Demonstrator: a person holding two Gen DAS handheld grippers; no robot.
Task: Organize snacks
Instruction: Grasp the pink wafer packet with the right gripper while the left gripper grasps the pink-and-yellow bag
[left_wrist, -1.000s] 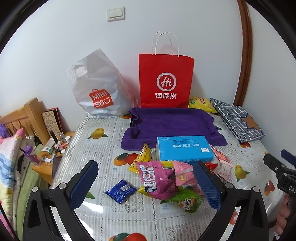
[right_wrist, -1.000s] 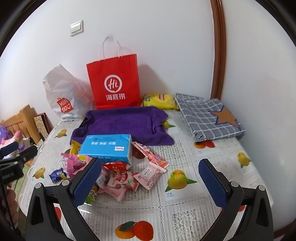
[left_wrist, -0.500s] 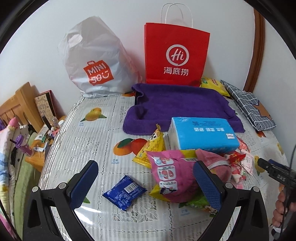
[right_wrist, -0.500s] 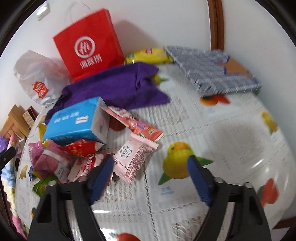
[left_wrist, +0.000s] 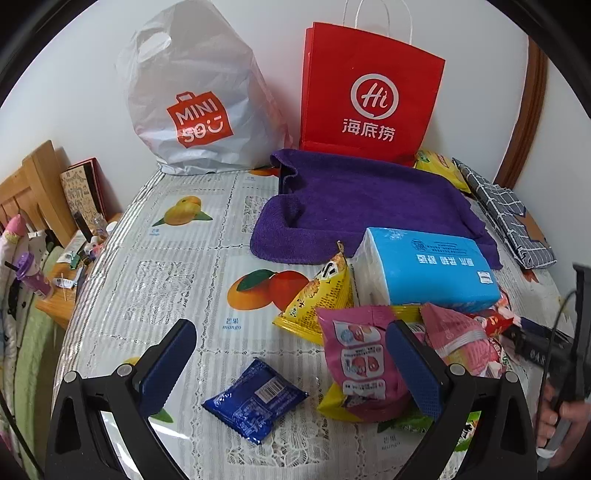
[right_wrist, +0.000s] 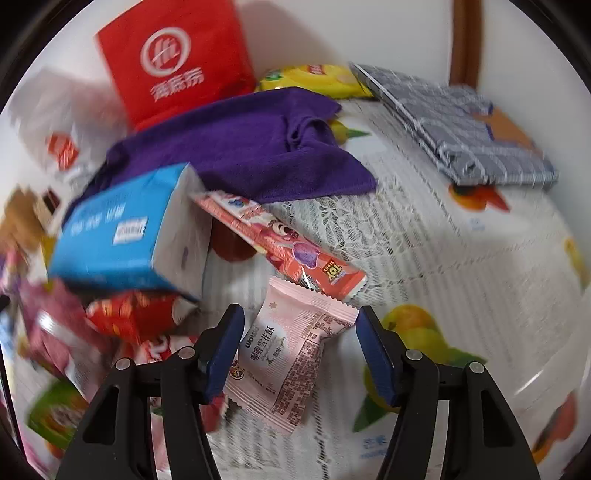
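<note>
Both grippers dropped toward the snack pile on the bench. Right gripper (right_wrist: 299, 350) jaws closing around the pale pink packet (right_wrist: 291, 354), pads not yet touching it. Left gripper (left_wrist: 291, 362) jaws wide, empty, above the blue packet (left_wrist: 255, 400). First pick imminent.

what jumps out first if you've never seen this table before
The red paper bag standing against the back wall, beside a white plastic bag, draws the eye first. In front of them a purple towel lies spread, with a blue tissue pack amid a heap of bright snack packets. Nearest, the right gripper is closing around a pale pink snack packet.
</note>
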